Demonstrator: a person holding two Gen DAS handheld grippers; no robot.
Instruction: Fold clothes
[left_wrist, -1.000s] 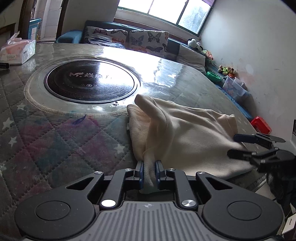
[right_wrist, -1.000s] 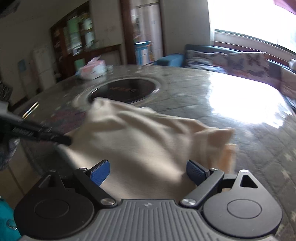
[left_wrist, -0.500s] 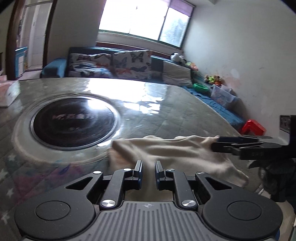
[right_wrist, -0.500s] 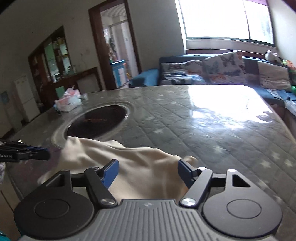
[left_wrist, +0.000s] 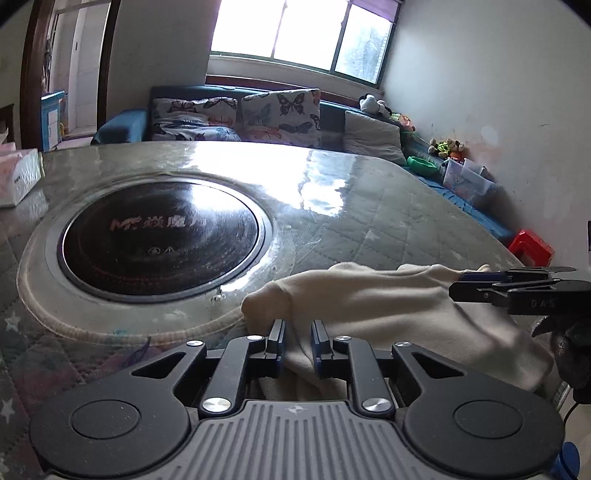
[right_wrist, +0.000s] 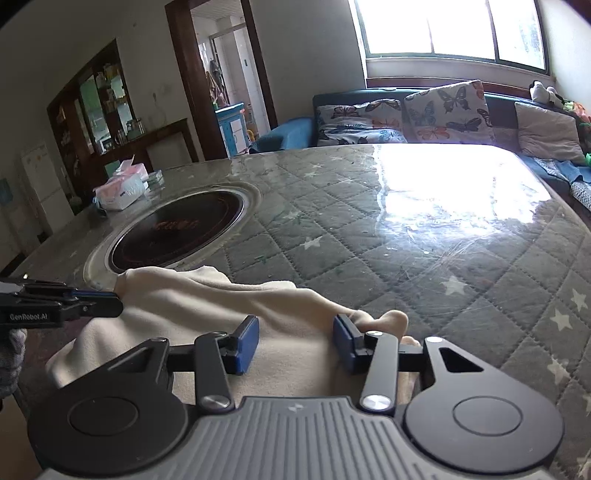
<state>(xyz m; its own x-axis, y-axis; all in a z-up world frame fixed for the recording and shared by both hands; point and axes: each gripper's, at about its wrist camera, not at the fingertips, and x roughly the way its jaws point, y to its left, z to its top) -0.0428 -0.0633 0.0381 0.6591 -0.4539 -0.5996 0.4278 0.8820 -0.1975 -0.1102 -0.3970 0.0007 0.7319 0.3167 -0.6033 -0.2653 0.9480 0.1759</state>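
Left gripper (left_wrist: 297, 341) pinching cloth (left_wrist: 388, 306) corner at near table (left_wrist: 369, 206) edge, beside cooktop (left_wrist: 162, 236). Right gripper (right_wrist: 295, 341) jaws just closing over opposite corner, cloth between, not yet pinched. Both corners nearly secured; fold likely next.

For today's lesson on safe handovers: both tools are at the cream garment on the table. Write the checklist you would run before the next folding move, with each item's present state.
1. Left tool gripping the cream garment: ok, cloth is pinched between its nearly shut jaws.
2. Right tool gripping the garment: not ok, its jaws have just been closing, cloth lies between them, but the pads do not press on it.
3. Garment flat: not ok, it is bunched and wrinkled.
4. Garment fully on the table: cannot tell, its near edge is hidden behind the tools.
5. Garment clear of the round black cooktop: ok.
6. Tissue pack clear of the garment: ok.
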